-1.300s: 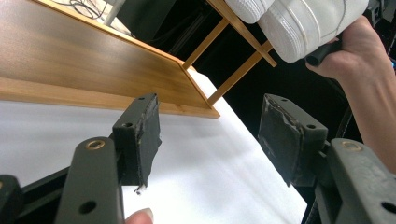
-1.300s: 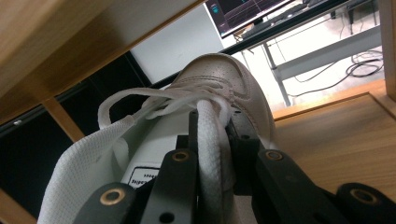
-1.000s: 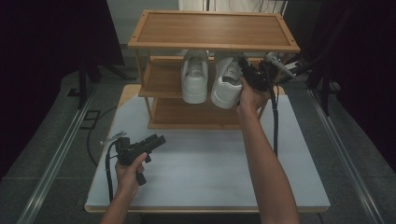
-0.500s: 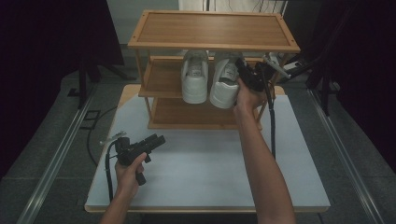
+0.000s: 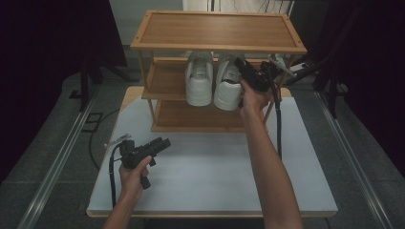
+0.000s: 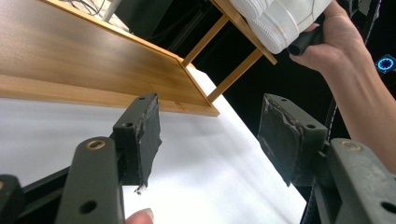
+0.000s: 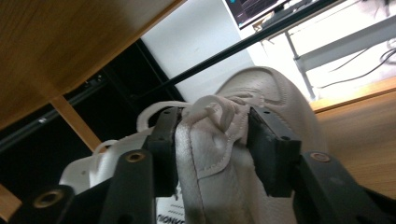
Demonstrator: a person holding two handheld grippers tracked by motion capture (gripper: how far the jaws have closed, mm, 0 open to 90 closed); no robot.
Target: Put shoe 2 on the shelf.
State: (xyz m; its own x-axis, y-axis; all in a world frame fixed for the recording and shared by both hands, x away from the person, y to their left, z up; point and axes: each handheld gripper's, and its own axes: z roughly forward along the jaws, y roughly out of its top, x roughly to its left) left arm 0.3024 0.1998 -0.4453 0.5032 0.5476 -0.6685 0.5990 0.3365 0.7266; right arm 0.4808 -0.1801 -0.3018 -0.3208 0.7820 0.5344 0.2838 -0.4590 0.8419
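Right gripper view shows your right gripper [image 7: 212,144] clenched on the tongue and laces of the right shoe [image 7: 261,140], which sits on the middle shelf [image 5: 165,81] beside the left shoe [image 5: 199,78]. Since a second ago it moved slightly left, so you probably are placing or aligning it. Your left gripper [image 6: 210,140] rests released over the table [image 5: 210,167].

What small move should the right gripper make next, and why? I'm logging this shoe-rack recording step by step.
Probably open the jaws and draw back. The right gripper is shut on the right white lace-up sneaker, which already sits on the wooden rack's middle shelf beside its mate. The left gripper hangs open over the white table.
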